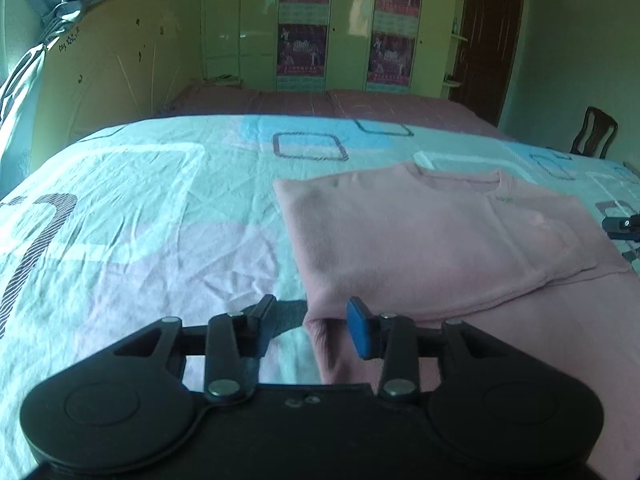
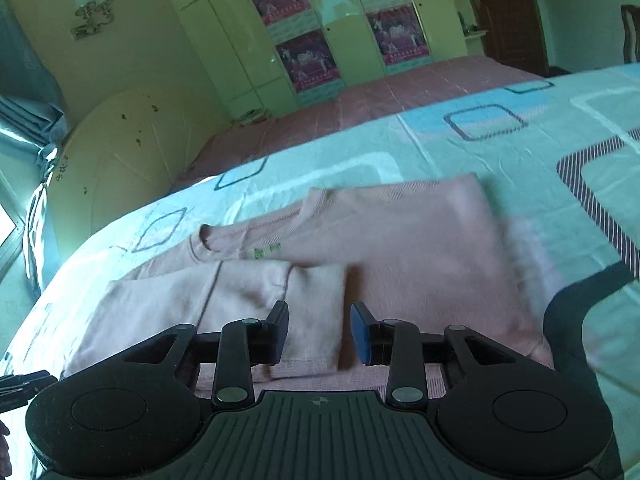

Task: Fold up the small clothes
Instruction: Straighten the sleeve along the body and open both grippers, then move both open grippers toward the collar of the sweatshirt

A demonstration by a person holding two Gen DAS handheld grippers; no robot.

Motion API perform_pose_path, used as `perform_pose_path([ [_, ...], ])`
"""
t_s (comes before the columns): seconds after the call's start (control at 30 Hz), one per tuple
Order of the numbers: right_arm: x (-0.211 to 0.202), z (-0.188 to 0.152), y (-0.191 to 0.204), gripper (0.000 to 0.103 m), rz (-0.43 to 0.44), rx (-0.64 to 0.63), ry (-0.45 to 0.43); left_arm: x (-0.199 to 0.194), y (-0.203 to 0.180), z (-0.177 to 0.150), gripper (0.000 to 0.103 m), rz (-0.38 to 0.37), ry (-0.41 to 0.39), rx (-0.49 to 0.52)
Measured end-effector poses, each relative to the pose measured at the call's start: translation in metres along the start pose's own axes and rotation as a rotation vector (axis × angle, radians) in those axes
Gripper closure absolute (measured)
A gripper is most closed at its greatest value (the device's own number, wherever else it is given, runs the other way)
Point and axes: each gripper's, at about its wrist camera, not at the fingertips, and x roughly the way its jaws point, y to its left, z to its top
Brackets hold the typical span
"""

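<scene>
- Bedroom with green wardrobes; a patterned bed sheet (image 1: 132, 208) is the work surface.
- Left gripper (image 1: 312, 324) is partly open and holds nothing; the shirt's near corner lies between its jaws.
- Right gripper (image 2: 319, 330) is also partly open and empty, above a folded sleeve.
- Pink shirt (image 1: 432, 240) lies flat, sides folded in; probably the bottom-to-collar fold is left.

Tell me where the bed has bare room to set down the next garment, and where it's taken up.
The bedsheet is bare left of the pink shirt, from its left fold edge to the curtain side, and beyond its collar toward the maroon bedspread. Crowded: the near edge, where both the left gripper and right gripper sit open over the shirt.
</scene>
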Motion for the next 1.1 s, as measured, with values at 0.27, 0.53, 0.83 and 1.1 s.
perform_pose_path([
  [0.27,0.052,-0.027,0.032,0.072,-0.027,-0.186,0.221,0.054,-0.024,-0.004,0.065,-0.086,0.125,-0.002],
  [0.53,0.068,0.024,-0.013,0.071,-0.01,0.032,0.111,0.074,-0.01,0.03,0.063,-0.088,0.083,-0.008],
  [0.83,0.078,0.029,0.003,0.074,-0.064,-0.103,0.094,0.102,-0.014,0.045,0.038,-0.086,0.085,0.087],
  [1.1,0.145,0.019,0.056,0.074,-0.029,-0.267,0.189,0.158,-0.005,0.085,0.034,0.006,0.083,0.1],
])
